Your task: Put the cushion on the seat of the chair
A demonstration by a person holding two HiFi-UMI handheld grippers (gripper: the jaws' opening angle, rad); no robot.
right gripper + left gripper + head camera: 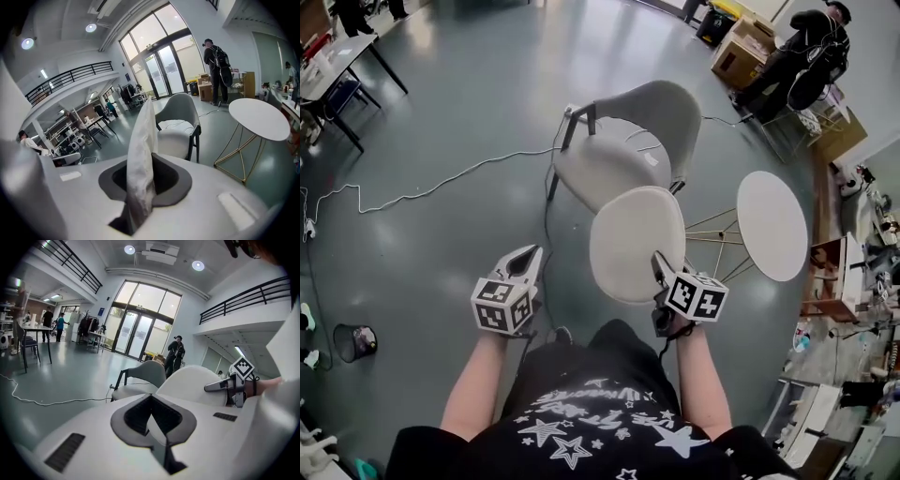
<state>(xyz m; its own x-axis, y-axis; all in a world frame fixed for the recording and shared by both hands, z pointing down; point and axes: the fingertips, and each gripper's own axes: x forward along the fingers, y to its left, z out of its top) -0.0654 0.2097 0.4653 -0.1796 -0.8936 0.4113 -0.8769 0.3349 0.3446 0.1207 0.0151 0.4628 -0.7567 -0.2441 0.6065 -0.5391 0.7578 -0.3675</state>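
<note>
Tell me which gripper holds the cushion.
The right gripper, clamped on the edge of the white cushion; the left gripper holds nothing.

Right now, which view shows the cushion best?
Head view: the whole round cushion face-on, in front of the chair. Right gripper view shows it edge-on, pinched in the jaws; left gripper view shows only its top.

The grey floor [469, 84] bears the chair [609, 164], a round table [772, 225] (white-topped) and a cable [478, 167].
</note>
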